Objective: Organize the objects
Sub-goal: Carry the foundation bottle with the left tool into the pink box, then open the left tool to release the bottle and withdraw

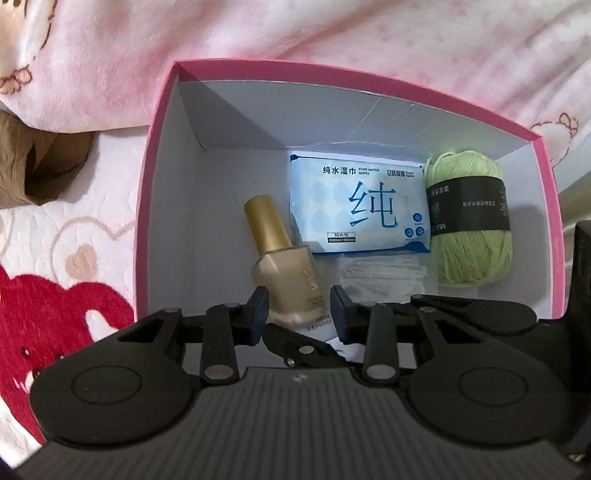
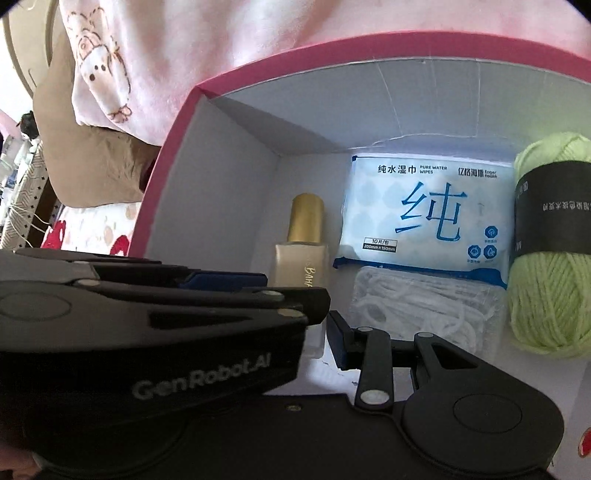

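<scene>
An open box, pink outside and white inside (image 1: 258,64) (image 2: 258,70), holds a blue pack of wet wipes (image 1: 360,206) (image 2: 424,214), a ball of light green yarn (image 1: 469,221) (image 2: 550,251) and a clear pouch of white cord (image 1: 380,275) (image 2: 417,310). A beige bottle with a gold cap (image 1: 284,273) (image 2: 304,236) leans inside the box. My left gripper (image 1: 299,306) is shut on its lower body. My right gripper (image 2: 303,343) sits low beside the bottle's base. Only its right finger (image 2: 338,343) shows, because the left gripper covers the other one.
The box rests on a bed sheet printed with red and pink hearts (image 1: 55,295). A pink blanket with cartoon sheep (image 1: 332,33) (image 2: 147,55) is bunched behind the box, with a brown pillow (image 1: 44,166) (image 2: 92,155) at its left. The box's left half has bare floor (image 1: 207,240).
</scene>
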Demonstrator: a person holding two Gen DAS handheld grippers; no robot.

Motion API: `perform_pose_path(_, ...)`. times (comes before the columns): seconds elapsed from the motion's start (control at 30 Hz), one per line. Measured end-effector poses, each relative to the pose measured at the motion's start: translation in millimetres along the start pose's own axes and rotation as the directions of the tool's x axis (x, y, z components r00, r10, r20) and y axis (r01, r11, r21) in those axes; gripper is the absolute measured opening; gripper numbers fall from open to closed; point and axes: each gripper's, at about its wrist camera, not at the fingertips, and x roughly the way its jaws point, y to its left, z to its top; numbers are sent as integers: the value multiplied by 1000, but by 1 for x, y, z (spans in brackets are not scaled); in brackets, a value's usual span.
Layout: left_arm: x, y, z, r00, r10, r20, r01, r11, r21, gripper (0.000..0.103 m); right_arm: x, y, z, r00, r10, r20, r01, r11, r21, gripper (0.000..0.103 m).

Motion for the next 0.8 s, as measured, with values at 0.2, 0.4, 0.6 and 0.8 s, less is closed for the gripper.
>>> perform_pose_path(0.2, 1, -3, -2, 1000, 2, 12, -2, 1000, 17, 32, 0, -2, -3, 1000, -17, 15, 17, 1000, -7, 42)
perform_pose_path(0.4, 6, -3, -3, 999, 40, 25, -41, 998, 43, 32, -4, 2, -9, 1000, 3, 31, -1, 999, -46, 45)
perform_pose_path(0.6, -4, -3, -5, 997, 24, 69, -28, 998, 52, 32, -28, 10, -21, 997, 9, 83, 2, 992, -126, 46)
perform_pose_path(0.8, -34, -9, -22, 990, 38, 136, -51, 994, 94, 35, -67, 19, -52, 987, -13, 157, 47, 977, -210, 46)
